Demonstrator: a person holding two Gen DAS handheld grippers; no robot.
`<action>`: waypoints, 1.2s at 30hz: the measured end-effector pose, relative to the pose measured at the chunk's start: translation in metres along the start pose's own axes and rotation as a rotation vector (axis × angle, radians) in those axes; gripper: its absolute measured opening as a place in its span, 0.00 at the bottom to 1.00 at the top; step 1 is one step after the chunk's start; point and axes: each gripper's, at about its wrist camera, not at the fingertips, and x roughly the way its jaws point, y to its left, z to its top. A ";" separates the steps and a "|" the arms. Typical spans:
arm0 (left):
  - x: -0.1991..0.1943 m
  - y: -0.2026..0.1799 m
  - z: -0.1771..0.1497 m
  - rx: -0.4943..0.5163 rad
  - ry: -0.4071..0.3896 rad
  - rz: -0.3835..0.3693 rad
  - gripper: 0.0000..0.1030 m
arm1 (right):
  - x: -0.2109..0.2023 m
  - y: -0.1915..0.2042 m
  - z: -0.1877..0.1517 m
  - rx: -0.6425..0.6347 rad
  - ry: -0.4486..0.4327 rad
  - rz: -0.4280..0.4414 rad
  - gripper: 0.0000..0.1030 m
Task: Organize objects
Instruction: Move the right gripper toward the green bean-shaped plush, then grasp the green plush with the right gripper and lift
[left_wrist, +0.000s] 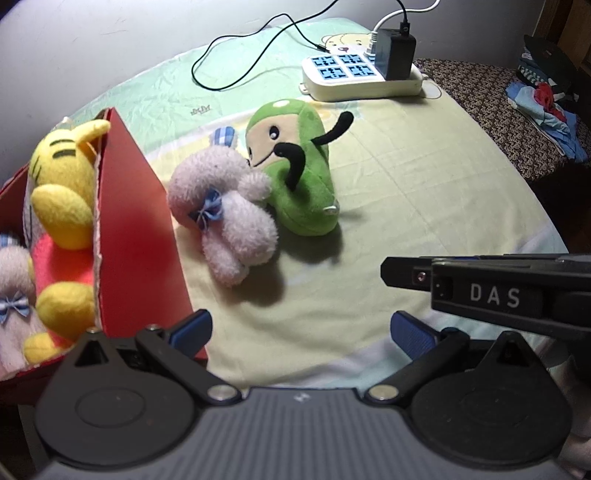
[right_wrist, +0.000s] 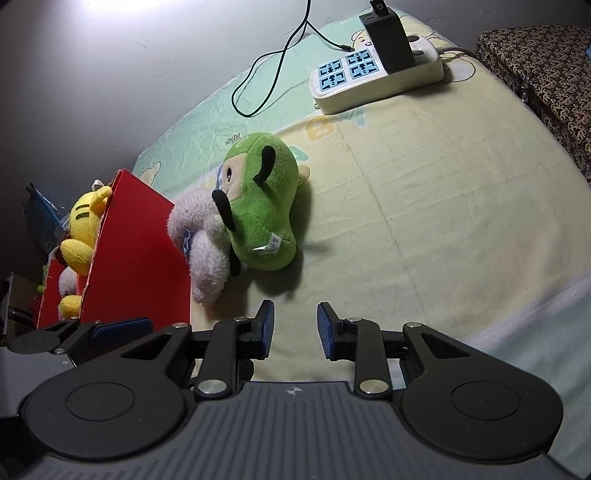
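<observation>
On the bed sheet (right_wrist: 443, 206), a green plush toy (left_wrist: 299, 177) is seen lying against a white fluffy plush (left_wrist: 229, 218), which is set just beside the red box (left_wrist: 136, 229). A yellow plush (left_wrist: 62, 192) is held inside that box. The left hand-held gripper (left_wrist: 301, 330) is spread wide and nothing is gripped. The right hand-held gripper (right_wrist: 295, 328) is parted only narrowly, with nothing between its pads. A power strip (right_wrist: 373, 79) is placed well apart at the far side
</observation>
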 end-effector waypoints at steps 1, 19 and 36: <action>0.000 -0.002 0.002 0.002 -0.005 -0.001 0.99 | 0.000 -0.003 0.004 0.001 -0.002 0.010 0.29; 0.019 -0.017 0.025 -0.005 -0.122 -0.086 0.99 | 0.030 -0.021 0.066 0.030 0.055 0.227 0.37; 0.032 0.012 0.039 -0.065 -0.230 -0.108 0.98 | 0.090 -0.020 0.100 0.077 0.113 0.301 0.55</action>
